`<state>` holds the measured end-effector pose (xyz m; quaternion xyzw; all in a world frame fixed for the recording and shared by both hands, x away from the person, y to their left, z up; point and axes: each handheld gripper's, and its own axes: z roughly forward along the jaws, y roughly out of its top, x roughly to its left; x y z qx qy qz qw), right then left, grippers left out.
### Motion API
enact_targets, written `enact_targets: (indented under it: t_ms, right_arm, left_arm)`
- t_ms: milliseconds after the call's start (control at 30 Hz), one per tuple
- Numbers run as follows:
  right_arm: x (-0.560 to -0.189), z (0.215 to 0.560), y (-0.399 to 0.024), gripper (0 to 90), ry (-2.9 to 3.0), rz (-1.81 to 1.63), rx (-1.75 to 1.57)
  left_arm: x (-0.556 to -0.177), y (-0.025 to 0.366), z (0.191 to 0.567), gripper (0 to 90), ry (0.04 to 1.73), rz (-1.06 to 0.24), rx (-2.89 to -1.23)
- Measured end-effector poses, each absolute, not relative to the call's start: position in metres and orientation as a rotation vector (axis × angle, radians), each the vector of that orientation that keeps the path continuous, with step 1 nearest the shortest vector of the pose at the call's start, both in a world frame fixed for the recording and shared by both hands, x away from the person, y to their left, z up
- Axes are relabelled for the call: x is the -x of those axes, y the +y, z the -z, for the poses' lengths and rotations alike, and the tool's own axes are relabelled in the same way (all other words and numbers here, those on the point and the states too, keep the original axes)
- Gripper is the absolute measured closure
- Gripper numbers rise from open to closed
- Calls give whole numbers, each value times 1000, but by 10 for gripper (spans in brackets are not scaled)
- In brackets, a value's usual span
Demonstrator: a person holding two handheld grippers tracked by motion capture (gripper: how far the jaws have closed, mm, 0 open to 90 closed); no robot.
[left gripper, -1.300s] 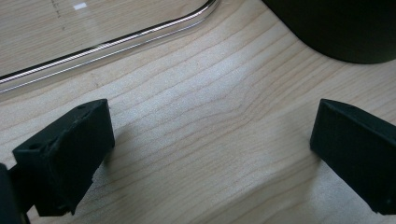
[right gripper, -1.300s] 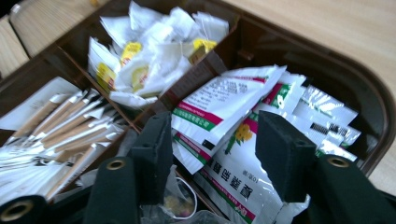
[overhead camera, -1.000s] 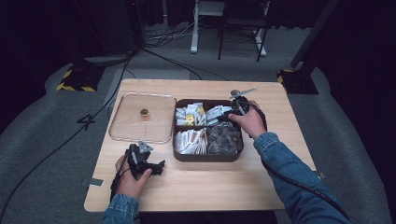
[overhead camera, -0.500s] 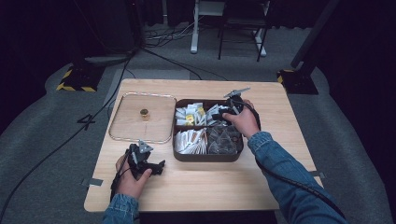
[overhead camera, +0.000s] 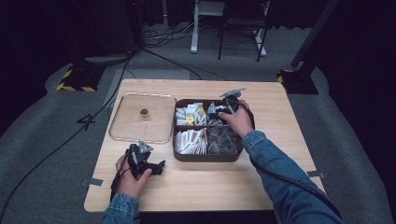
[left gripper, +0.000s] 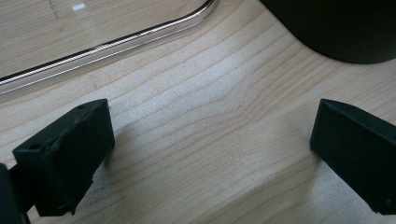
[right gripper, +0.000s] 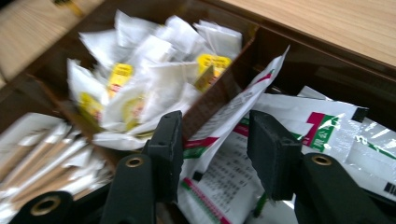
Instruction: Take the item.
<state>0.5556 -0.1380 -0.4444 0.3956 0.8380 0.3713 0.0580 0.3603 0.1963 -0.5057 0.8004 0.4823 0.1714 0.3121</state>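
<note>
A dark brown box (overhead camera: 205, 158) with four compartments stands mid-table. My right gripper (overhead camera: 223, 108) reaches into its far right compartment. In the right gripper view the right gripper (right gripper: 215, 135) is open. A white sachet with red and green print (right gripper: 219, 158) stands between its jaws, leaning on the divider (right gripper: 210, 100). The neighbouring compartment holds white and yellow sachets (right gripper: 140, 84). My left gripper (overhead camera: 156, 167) rests on the table in front of the glass lid (overhead camera: 135, 128). The left gripper (left gripper: 210, 135) is open over bare wood.
The glass lid has a small brass knob (overhead camera: 144, 113), and its rim (left gripper: 107, 44) runs just beyond my left jaws. The box's near compartments hold white paper packets (overhead camera: 189, 140) and dark pyramid bags (overhead camera: 224, 137). The box corner (left gripper: 345, 32) lies far right of the left gripper.
My right hand has shifted left and lower over the box's far right compartment, bringing the jaws around a sachet. The left hand has stayed put.
</note>
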Motion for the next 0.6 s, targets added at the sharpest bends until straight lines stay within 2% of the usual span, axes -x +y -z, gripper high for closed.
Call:
enact_targets:
  t_ms: [133,300,500,600]
  right_arm:
    - [-562,448,-134,598,2545,-1076,-1190]
    - [-562,449,-129,690,2564,-1082,-1183]
    - [-561,451,-126,860,2608,-1061,-1175]
    - [-560,449,-128,898,2608,-1070,-1174]
  left_arm:
    - [-360,196,506,1,1273,-452,-2112]
    - [-360,196,506,1,1273,-452,-2112]
    - [-360,196,506,1,1273,-452,-2111]
    - [-360,196,506,1,1273,-452,-2112]
